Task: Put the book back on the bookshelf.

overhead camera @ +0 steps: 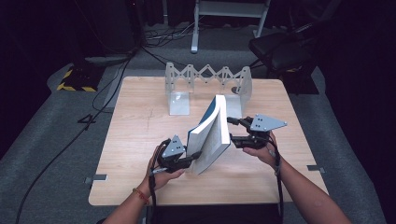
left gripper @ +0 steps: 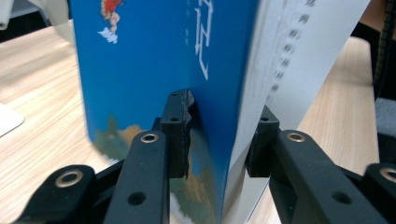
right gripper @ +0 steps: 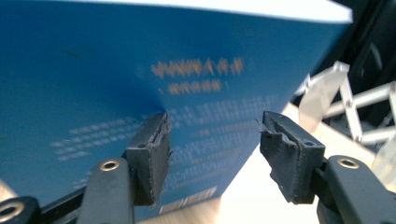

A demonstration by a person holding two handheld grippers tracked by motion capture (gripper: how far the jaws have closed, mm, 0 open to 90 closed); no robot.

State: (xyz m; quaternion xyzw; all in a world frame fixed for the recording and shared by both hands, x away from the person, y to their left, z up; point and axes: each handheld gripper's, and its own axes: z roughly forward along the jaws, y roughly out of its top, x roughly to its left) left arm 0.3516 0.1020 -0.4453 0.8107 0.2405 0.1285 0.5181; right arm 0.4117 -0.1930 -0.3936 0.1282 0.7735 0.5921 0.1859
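**A:** High view first, bottom of the frame: what have the two hands got?

**B:** Low and left of centre, the left gripper [overhead camera: 187, 161] is clamped on the lower corner of the book [overhead camera: 212, 135]. In the left gripper view one jaw presses the blue cover and the other sits behind the white page block, so it is grasping the book across its thickness.

**A:** And the other one?

**B:** The right gripper [overhead camera: 236, 130], right of centre, points at the book's back. In the right gripper view its jaws stand apart in front of the blue back cover [right gripper: 140, 70], holding nothing.

**A:** Where is the book itself?

**B:** Mid-frame on the table [overhead camera: 140, 140], tilted, leaning toward the upper right, its low corner near the wood; whether it touches I cannot tell.

**A:** Beyond it?

**B:** Toward the top centre, an expandable metal book rack [overhead camera: 208, 79], standing empty.

**A:** What might go wrong?

**B:** I'd judge the single corner grip is the weak point: the weight could twist the book out of the jaws, or the pages could fan open, and it could topple before the right gripper steadies it.
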